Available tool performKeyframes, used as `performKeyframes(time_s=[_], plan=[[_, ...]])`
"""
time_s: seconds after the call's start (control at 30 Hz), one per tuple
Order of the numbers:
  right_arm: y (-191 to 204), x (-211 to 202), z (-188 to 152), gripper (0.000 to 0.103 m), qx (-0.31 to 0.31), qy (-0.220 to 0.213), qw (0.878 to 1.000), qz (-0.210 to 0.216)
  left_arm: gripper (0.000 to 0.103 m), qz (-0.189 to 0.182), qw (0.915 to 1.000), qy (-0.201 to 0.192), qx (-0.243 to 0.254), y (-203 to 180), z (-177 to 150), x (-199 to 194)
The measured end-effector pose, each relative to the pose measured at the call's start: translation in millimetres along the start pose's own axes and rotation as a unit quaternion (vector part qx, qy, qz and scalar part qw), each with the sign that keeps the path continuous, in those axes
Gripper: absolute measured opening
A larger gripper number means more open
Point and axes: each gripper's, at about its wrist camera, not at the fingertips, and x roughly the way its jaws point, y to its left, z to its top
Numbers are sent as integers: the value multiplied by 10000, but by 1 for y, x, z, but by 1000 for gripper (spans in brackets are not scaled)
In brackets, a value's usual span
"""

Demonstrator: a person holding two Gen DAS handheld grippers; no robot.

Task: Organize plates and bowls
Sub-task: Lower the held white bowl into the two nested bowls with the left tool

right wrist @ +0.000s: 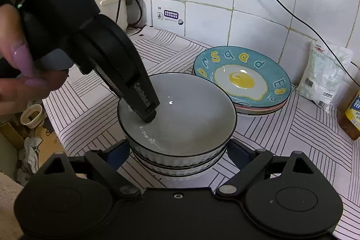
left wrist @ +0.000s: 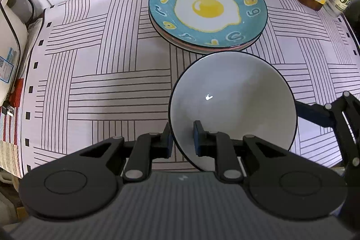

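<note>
Our left claw [left wrist: 182, 138] pinches the bowl [left wrist: 231, 109] by its rim, atop the stack. Our right claw [right wrist: 177, 150] gapes around it. Glazed, slippery, breakable; rim holds best.

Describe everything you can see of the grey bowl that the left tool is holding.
The grey bowl is round and deep, glossy like glazed ceramic, plain grey inside with a thin dark rim and a ribbed pale outside. It is empty and sits upright on top of a stack of similar bowls on the striped cloth, just in front of the stack of plates. The left tool is shut on its rim, one finger inside.
</note>
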Motion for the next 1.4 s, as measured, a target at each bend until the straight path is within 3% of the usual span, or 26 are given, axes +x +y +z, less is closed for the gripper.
performKeyframes(time_s=[0.2,0.43,0.5,0.73,0.97,1.1,1.23,1.4], plan=[[4,-2,0,98,17,181,9998,-62,22,290,9983,-224,463,-13,-6,-1],[18,5,-5,99,-114,330,9988,-345,25,433,9963,-470,582,-16,-9,-12],[19,0,-8,99,-96,272,9988,-386,34,375,9963,-551,546,-14,-9,-20],[15,-22,-18,99,100,33,9991,-406,41,169,9965,-738,366,-8,-12,-49],[16,-44,-25,99,284,-596,9975,-239,48,-360,9955,-827,-294,19,-29,-66],[19,-43,-36,99,346,-673,9969,-219,53,-395,9944,-737,-652,37,-37,-65],[17,-33,-52,99,589,-706,9957,-102,55,-732,9906,-654,-952,52,-46,-61],[21,-21,-64,99,427,-707,9964,-166,59,-1059,9854,-733,-1114,59,-53,-56]])
